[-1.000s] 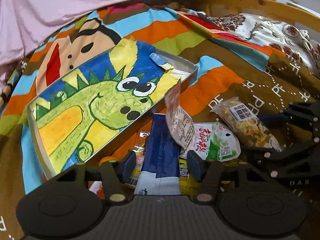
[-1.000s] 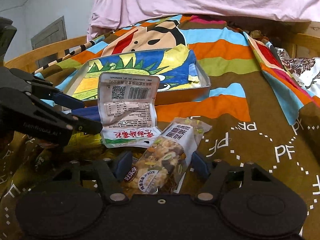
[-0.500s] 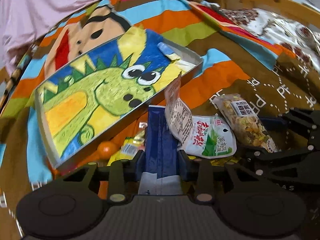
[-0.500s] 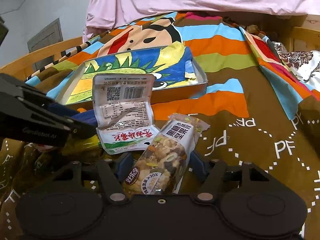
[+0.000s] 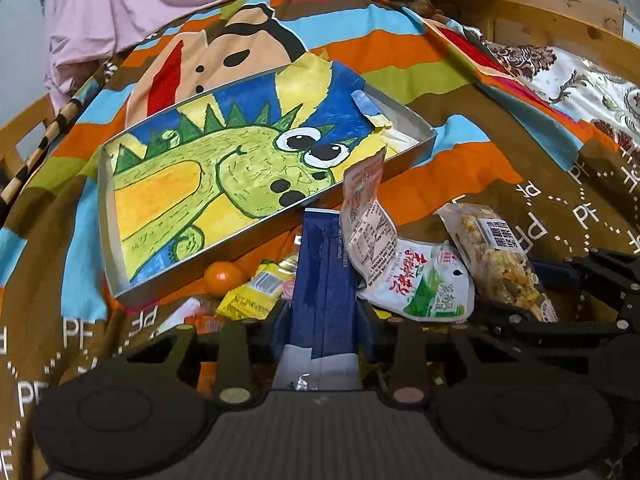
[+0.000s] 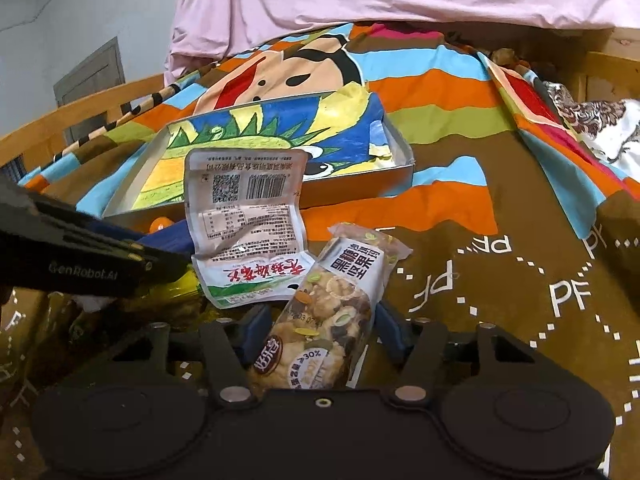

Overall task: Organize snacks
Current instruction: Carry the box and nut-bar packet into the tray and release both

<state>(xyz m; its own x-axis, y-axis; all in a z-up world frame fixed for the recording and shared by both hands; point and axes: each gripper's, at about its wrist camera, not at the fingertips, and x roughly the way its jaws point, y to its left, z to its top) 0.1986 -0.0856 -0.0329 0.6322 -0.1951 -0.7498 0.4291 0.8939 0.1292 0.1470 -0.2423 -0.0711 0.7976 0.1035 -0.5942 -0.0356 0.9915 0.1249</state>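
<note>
My left gripper (image 5: 322,320) is shut on a long dark blue packet (image 5: 324,264), and both pads press its sides. To its right a white and green pouch (image 5: 424,284) stands curled up. A clear nut bar pack (image 6: 344,276) lies lengthwise between the fingers of my right gripper (image 6: 322,330). Its jaws are closing, with the pads close beside the pack and no squeeze showing. An orange (image 5: 219,278) and a yellow packet (image 5: 256,292) lie by the shallow tray (image 5: 114,248), which is lined with a dinosaur picture.
All of it sits on a bed with a striped cartoon blanket (image 5: 440,184). A pink sheet (image 5: 200,0) lies at the back and a floral cloth (image 5: 580,80) at the right. The wooden bed frame (image 5: 560,20) runs behind. My left gripper's fingers (image 6: 100,256) reach in beside the pouch.
My left jaws have closed onto the blue packet and the wrist has rolled a little. My right jaws have narrowed around the nut bar pack, which stayed in place.
</note>
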